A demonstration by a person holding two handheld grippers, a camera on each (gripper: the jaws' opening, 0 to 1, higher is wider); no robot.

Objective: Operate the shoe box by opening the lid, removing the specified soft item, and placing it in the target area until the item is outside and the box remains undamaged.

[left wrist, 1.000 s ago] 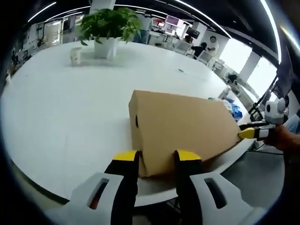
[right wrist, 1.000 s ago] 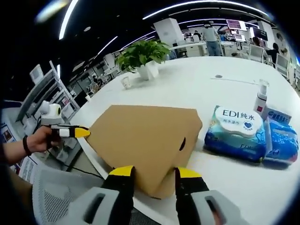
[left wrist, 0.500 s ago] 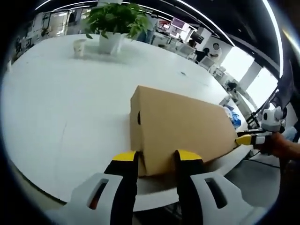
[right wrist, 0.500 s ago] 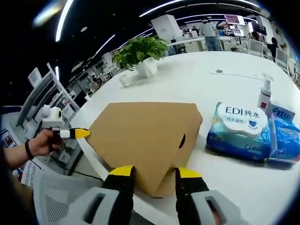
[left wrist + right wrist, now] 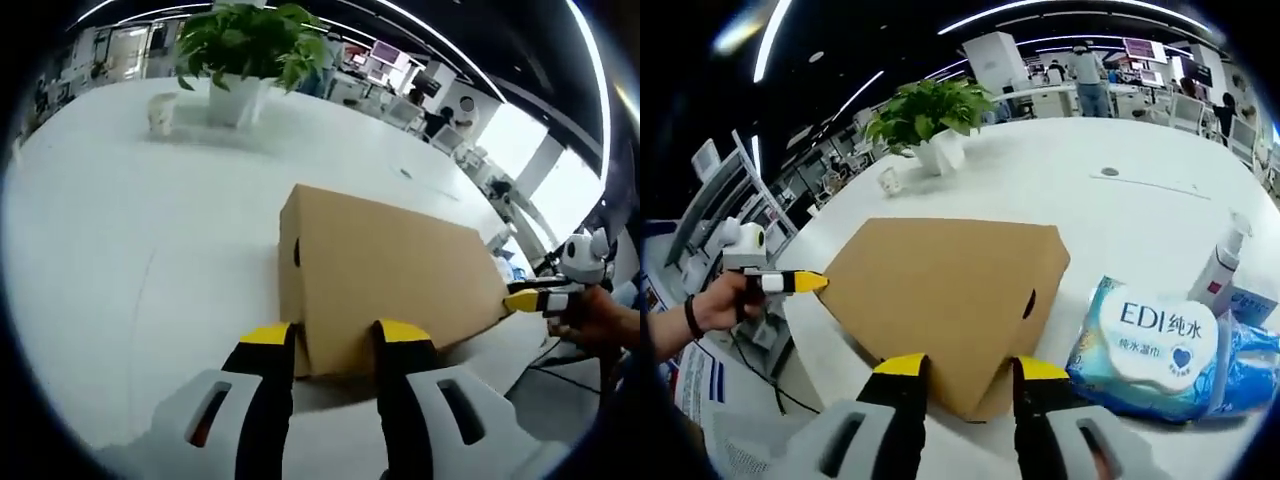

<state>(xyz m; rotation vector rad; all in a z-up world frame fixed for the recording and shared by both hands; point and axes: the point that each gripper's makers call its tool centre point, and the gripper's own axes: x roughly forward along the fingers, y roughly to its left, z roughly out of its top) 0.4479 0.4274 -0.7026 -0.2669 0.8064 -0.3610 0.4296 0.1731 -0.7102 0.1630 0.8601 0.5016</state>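
Left tongs (image 5: 332, 336) stood parted, yellow tips set against the near corner of the shoe box (image 5: 385, 270), one tip on each side of the corner edge, nothing pinched between. Right tongs (image 5: 964, 368) likewise parted, tips at the opposite near corner of the same shoe box (image 5: 945, 300), straddling the edge without clamping it. Lid closed, box lying flat on the white tabletop (image 5: 130, 250) near its rim. In the left gripper view, right tongs seen at 3 o'clock, yellow tip touching the box's far corner, held by a hand (image 5: 592, 318). In the right gripper view, left tongs seen at 9 o'clock, tip at the box's corner, gripped by a hand (image 5: 715, 303). Blue wet-wipes pack (image 5: 1150, 345) at 4 o'clock just beside the box, spray bottle (image 5: 1220, 265) behind it. Potted plant (image 5: 243, 45) at 11 o'clock, paper cup (image 5: 160, 112) beside it, both well apart from the box.
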